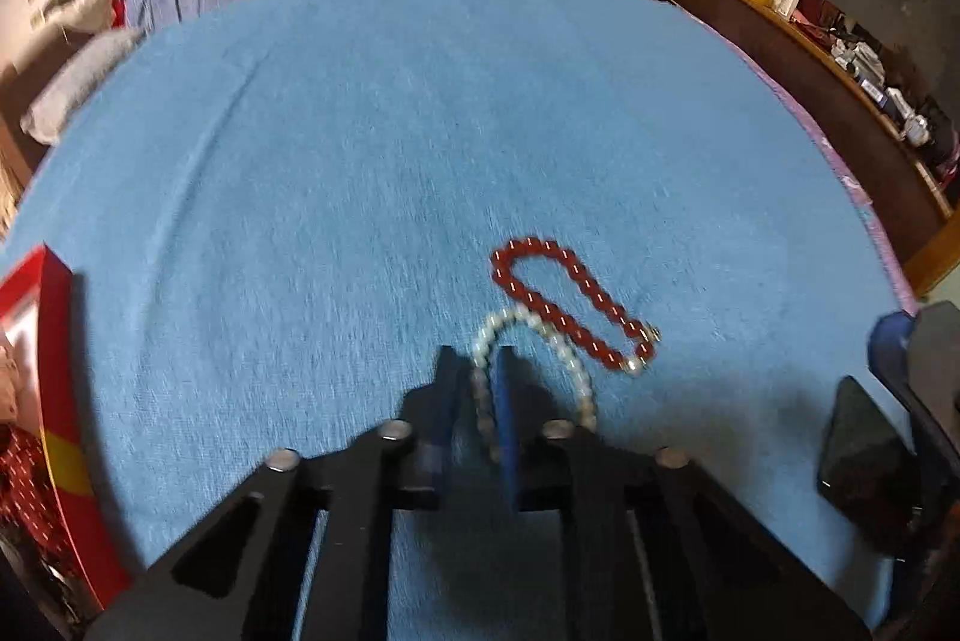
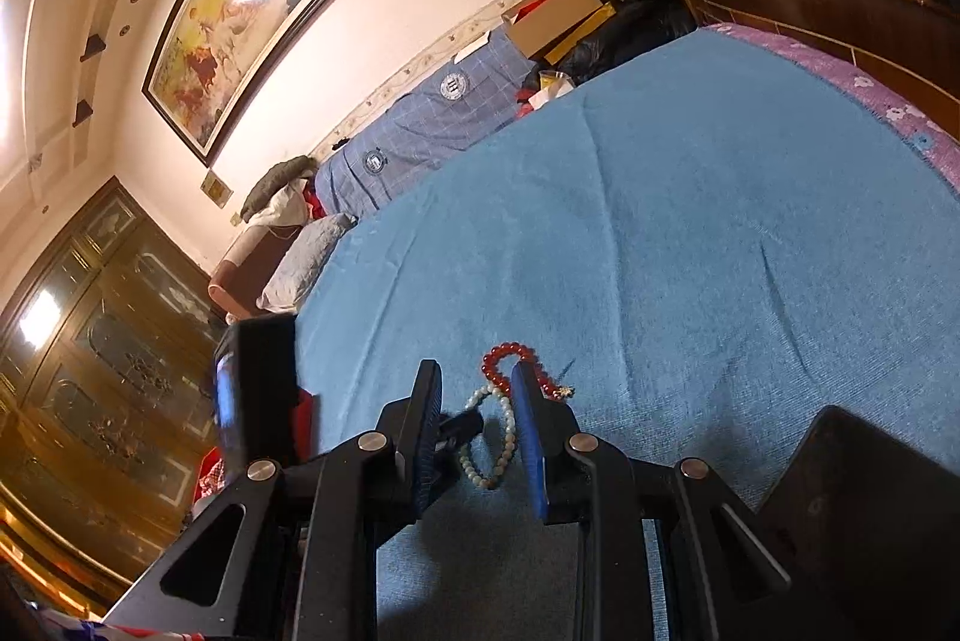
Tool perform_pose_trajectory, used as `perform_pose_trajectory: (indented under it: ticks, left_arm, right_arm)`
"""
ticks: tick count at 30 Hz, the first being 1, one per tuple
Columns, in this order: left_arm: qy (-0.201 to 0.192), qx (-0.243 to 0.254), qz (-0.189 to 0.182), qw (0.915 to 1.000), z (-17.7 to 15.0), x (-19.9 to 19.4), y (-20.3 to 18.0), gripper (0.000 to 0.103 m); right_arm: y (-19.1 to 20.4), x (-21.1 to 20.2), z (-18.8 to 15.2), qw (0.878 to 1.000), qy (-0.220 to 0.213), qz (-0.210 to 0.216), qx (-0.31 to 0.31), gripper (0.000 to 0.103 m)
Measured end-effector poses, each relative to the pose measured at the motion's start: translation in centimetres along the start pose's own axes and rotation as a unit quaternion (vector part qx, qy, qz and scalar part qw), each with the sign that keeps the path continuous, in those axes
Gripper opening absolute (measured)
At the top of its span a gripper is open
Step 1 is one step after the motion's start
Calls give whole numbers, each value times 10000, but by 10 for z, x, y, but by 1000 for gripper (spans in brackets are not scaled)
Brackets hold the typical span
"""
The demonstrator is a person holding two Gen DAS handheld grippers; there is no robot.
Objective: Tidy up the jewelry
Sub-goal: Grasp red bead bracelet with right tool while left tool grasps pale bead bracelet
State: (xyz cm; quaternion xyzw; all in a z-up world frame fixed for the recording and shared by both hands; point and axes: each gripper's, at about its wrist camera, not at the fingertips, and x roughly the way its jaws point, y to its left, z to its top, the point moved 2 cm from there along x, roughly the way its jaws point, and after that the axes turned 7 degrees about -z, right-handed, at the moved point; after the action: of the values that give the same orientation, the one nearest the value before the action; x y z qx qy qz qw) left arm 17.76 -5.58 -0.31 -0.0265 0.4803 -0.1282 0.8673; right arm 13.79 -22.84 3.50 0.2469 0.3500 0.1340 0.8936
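Note:
A white bead bracelet (image 1: 570,359) and a red bead bracelet (image 1: 564,299) lie side by side, touching, on the blue cloth (image 1: 360,161). My left gripper (image 1: 474,365) points down at the cloth and is shut on one side of the white loop; the strand runs between its pads. In the right wrist view my right gripper (image 2: 477,389) hovers just short of both bracelets. Its fingers are apart and nothing is pressed between them. Past them I see the red bracelet (image 2: 510,359), the white bracelet (image 2: 507,437) and the left gripper's tip (image 2: 465,425).
A red box with a yellow band (image 1: 54,401) stands at the cloth's left edge. The cloth covers a bed with a purple flowered edge (image 2: 888,101). Pillows and boxes lie at the far end. A wooden shelf (image 1: 810,59) with bottles runs along the right.

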Motion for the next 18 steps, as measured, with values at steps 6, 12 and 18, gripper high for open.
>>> perform_pose_trajectory:
  ticks: [6,12,18]
  left_arm:
    - [-194,-41,91,9998,-18,-13,12,4]
    - [-830,-199,-251,9960,-32,-65,39,5]
    - [-1388,-120,-370,9896,-29,-97,39,5]
  right_arm:
    - [1,7,1,9996,8,-245,-118,26]
    - [5,48,-4,9947,652,-637,-483,26]
    - [17,97,3,9833,1079,-1023,-1048,47]
